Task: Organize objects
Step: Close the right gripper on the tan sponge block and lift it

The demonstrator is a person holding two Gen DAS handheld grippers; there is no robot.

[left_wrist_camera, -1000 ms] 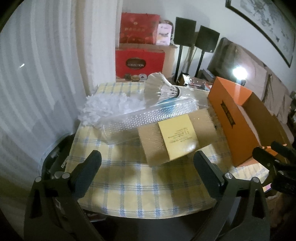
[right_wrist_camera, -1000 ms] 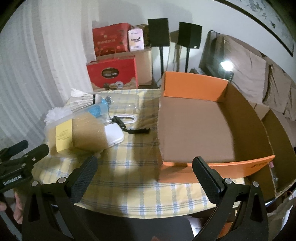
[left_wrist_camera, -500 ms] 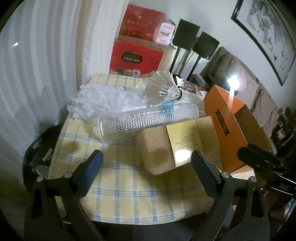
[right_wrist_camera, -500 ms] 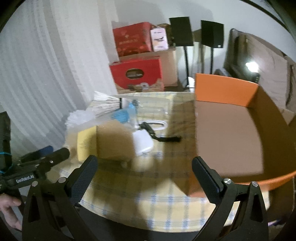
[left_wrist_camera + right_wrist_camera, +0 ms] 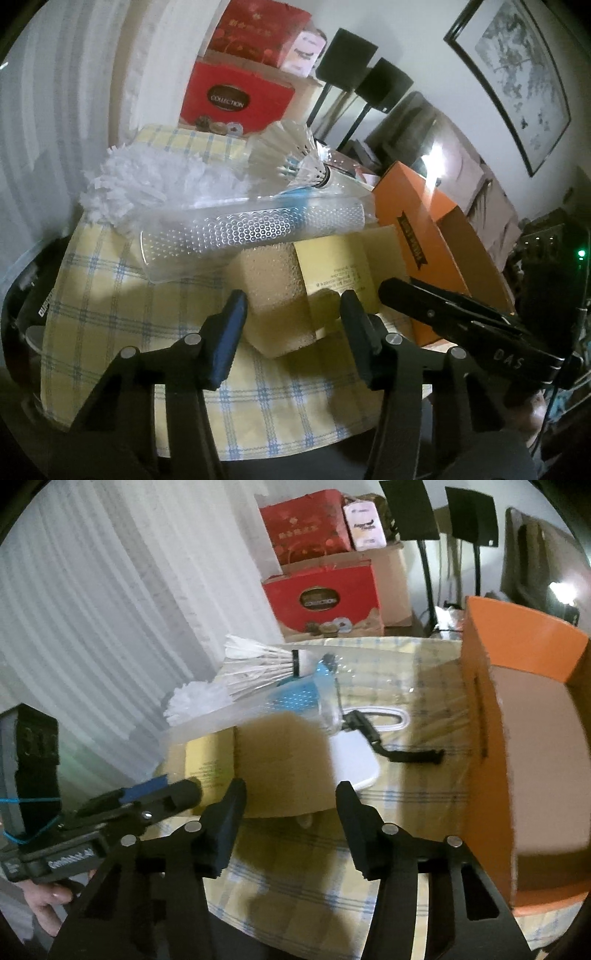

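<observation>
**Sponge Block Waits Between Two Grippers**

While the big sponge block (image 5: pixel 275 295) lies on the checked desk (image 5: pixel 110 306), both grippers are held close to it. The left gripper (image 5: pixel 291 325) is set right in front of the block's near corner, with its jaws open and nothing held. The right gripper (image 5: pixel 288 805) is also open, and the block's brown side (image 5: pixel 284 764) is seen just ahead, between its jaws. The block's long side is laid across, from the left gripper toward the orange box (image 5: pixel 524 738). A yellow label (image 5: pixel 340 273) is wrapped around its middle. A clear tube (image 5: pixel 255 229) and a shuttlecock (image 5: pixel 291 155) are resting on top of it, so a bump could likely make them roll. Neither gripper is touching the block yet, and the left one looks nearer.
</observation>
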